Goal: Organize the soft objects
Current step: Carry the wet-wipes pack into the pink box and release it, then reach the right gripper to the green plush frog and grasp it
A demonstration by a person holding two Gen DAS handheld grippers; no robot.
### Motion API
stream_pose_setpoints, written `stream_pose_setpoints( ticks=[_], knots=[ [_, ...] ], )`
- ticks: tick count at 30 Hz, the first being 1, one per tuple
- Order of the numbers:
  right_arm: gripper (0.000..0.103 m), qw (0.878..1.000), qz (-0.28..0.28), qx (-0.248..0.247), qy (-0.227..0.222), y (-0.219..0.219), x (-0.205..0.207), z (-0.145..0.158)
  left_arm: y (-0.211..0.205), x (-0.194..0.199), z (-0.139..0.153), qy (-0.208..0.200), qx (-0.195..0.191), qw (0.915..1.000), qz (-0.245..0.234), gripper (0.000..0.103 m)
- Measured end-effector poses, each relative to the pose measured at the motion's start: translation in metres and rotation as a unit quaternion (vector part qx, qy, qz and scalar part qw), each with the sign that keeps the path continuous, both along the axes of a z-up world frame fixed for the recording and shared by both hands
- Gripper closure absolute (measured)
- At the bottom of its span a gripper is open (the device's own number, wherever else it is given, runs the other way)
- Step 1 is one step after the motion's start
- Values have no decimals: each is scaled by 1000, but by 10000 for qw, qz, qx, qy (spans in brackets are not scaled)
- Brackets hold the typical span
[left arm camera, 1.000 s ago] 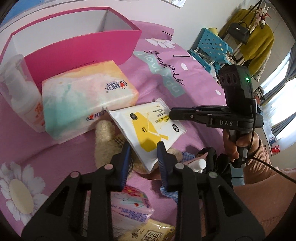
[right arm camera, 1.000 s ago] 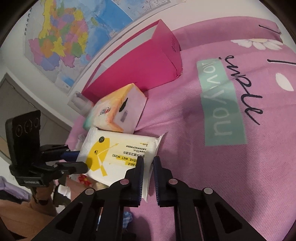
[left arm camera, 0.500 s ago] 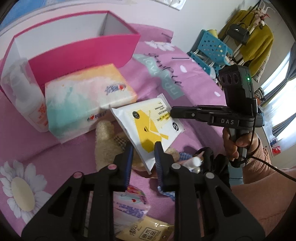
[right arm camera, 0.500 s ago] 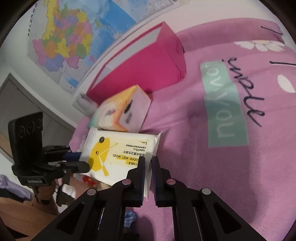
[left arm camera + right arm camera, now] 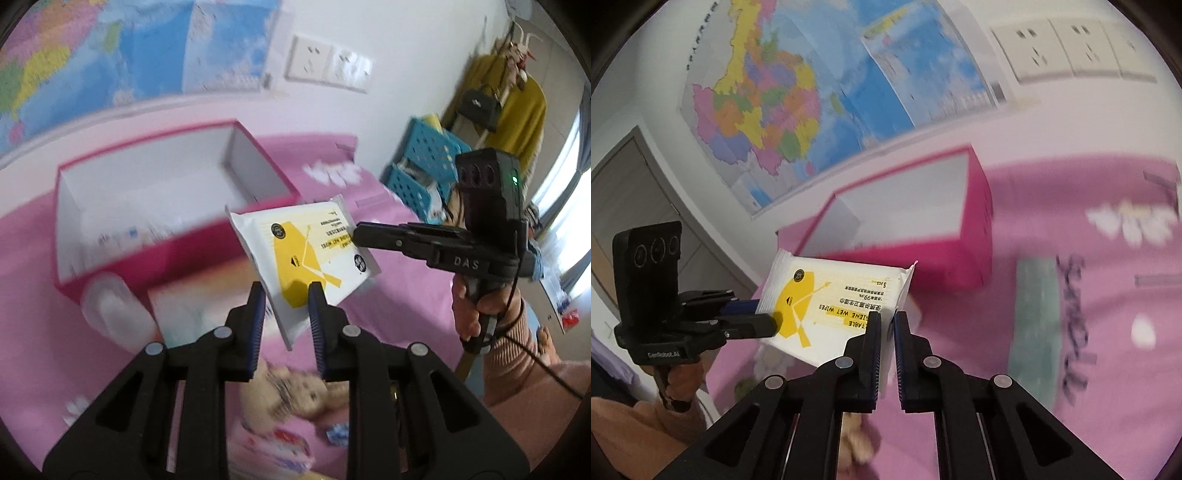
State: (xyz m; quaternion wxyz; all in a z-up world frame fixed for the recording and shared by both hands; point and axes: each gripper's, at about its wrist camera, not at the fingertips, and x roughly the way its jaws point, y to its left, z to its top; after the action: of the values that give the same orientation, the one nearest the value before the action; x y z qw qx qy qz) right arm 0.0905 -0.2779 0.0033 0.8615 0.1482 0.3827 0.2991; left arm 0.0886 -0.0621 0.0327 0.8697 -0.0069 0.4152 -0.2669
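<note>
Held thing: a white and yellow wet wipes pack (image 5: 306, 254), in the air between the two tools, tilted, above the pink cover.
Left hand-held gripper (image 5: 286, 295): closed on the pack's near end, the blue pads pressing either side of it.
Right hand-held gripper (image 5: 887, 325): nearly closed, pinching the pack's thin sealed edge; from the left camera it reaches in from the right.
Why two grips: probably because the pack is floppy; held at opposite edges it stays flat and should be easier to steer.
Likely destination: the open pink box (image 5: 258, 173) just beyond the pack, ahead of both tools, white inside; blur hides what lies in it.
Below the left tool: a plush toy (image 5: 295, 391) and small packets, blurred; a tissue pack and a clear bottle (image 5: 114, 314) to its left.
Surface: a bed with a pink bedspread (image 5: 1089, 350), printed with daisies and lettering.
Room: a wall map (image 5: 798, 92) and sockets behind the box; blue crates (image 5: 424, 158) and a coat rack at far right.
</note>
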Motion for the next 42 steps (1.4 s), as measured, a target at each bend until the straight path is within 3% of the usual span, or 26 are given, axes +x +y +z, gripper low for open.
stream_pose_setpoints(
  ticks=[5,11,24,27,30,33,38,42],
  knots=[
    [97,9996,-34,-87,-282,9,41,22,10,43,12,36,-68,9994,347,78],
    [97,9993,-111,-254,-266,17,85,24,10,83,10,165,73,9977,657,78],
    [96,9944,-422,-969,29,32,135,0,-3,150,-50,1061,573,9862,1134,78],
    [94,9926,-537,-1087,-9,33,134,1,-7,155,-54,1195,668,9829,1230,63],
    [91,9925,-580,-1073,-98,31,126,6,-5,149,-46,1010,619,9847,1281,61],
    [89,9945,-368,-952,-256,32,105,15,1,127,-26,542,519,9899,1205,61],
    [65,9951,442,-617,-636,47,49,34,21,71,7,-261,285,9949,927,52],
    [55,9910,1101,-348,-673,67,10,39,44,19,17,-638,248,9941,838,50]
  ],
)
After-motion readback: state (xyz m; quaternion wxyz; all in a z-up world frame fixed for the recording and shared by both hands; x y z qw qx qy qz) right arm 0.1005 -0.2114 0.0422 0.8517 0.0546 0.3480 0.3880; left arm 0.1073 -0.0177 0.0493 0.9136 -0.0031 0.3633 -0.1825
